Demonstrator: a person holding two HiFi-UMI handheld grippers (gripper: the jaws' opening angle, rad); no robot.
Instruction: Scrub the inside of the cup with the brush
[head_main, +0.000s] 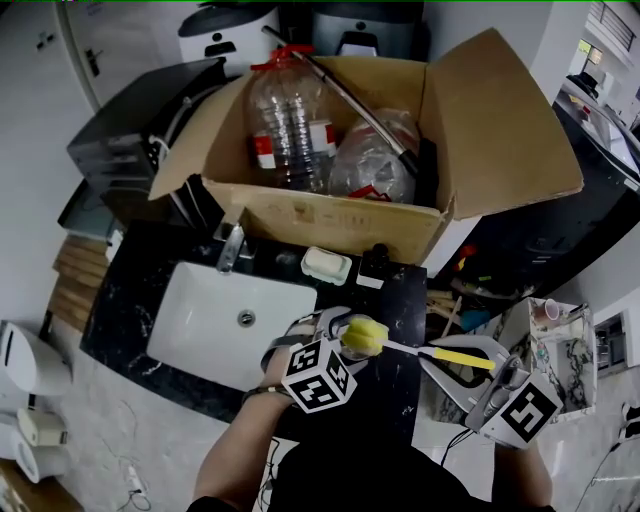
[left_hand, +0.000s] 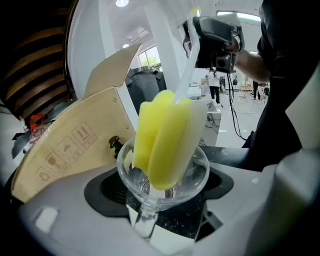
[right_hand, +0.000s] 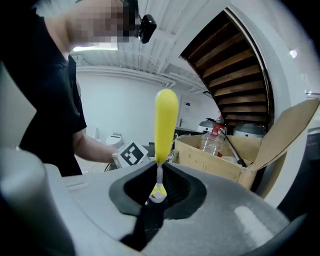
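On the counter (head_main: 395, 300), a sink (head_main: 200, 320) at left, a soap dish (head_main: 327, 265) just behind its right corner. Behind both, a cardboard box (head_main: 330, 215) with bottles (head_main: 290, 125) inside. Nearer, a cup (left_hand: 162, 175) in the left gripper (left_hand: 156, 205), brush (left_hand: 167, 140) head inside it, handle in the right gripper (right_hand: 159, 194).

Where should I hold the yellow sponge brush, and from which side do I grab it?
Hold the brush by the far end of its thin handle, coming from the side away from the cup. The handle is narrow and looks stiff, so it pinches well; the soft sponge head sits in the cup and needs to stay free. The right gripper is shut there.
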